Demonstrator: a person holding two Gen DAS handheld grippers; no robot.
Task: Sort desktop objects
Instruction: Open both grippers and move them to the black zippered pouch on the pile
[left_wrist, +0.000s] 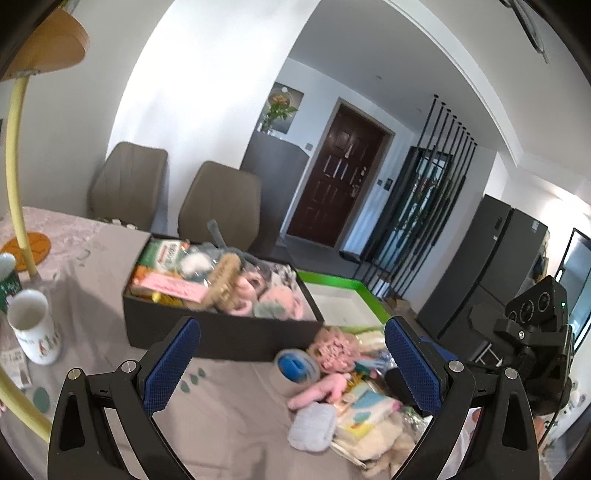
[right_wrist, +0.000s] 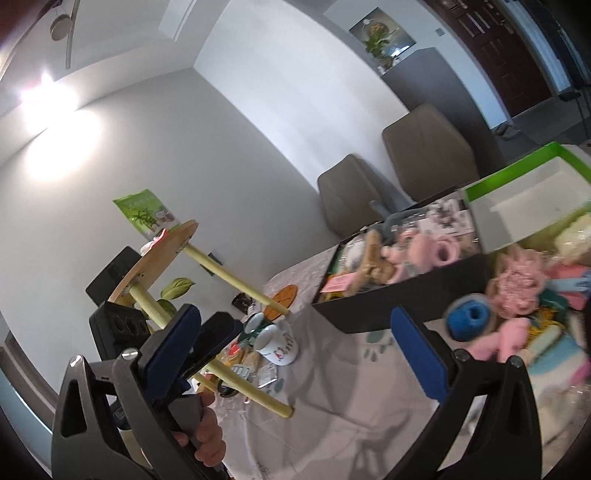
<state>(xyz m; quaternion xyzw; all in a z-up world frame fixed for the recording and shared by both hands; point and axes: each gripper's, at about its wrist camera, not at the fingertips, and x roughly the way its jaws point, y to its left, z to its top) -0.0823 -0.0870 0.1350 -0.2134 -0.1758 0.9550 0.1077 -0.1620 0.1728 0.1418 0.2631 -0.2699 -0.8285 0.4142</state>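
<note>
Left gripper (left_wrist: 291, 360): black two-finger tongs with blue ribbed pads, seen spread wide with nothing between them, held above the grey tablecloth (left_wrist: 110, 332).
Right gripper (right_wrist: 295, 354): matching black tongs with blue pads, likewise spread apart and empty; part of a hand (right_wrist: 207, 439) is seen below its left finger.
Loose pile: soft items are heaped on the cloth just ahead of the left gripper, toward its right finger; among them a clear round tub with a blue core (left_wrist: 296, 365), a pink knitted flower (left_wrist: 334, 350), a pink plush piece (left_wrist: 325, 387) and a pale grey fabric pouch (left_wrist: 312, 426).
Black rectangular box (left_wrist: 221, 332): set behind the pile, packed with snack packets, a woven brush and pink plush items.
Green-rimmed white tray (left_wrist: 340, 295): placed just beyond the black box, its visible floor bare.
White printed mug (left_wrist: 35, 328): stood upright at the left, well apart from the pile.
Wooden stand with yellow legs (right_wrist: 162, 254): placed at the table's left end.
Brown padded chairs (left_wrist: 218, 199): drawn up behind the table.
</note>
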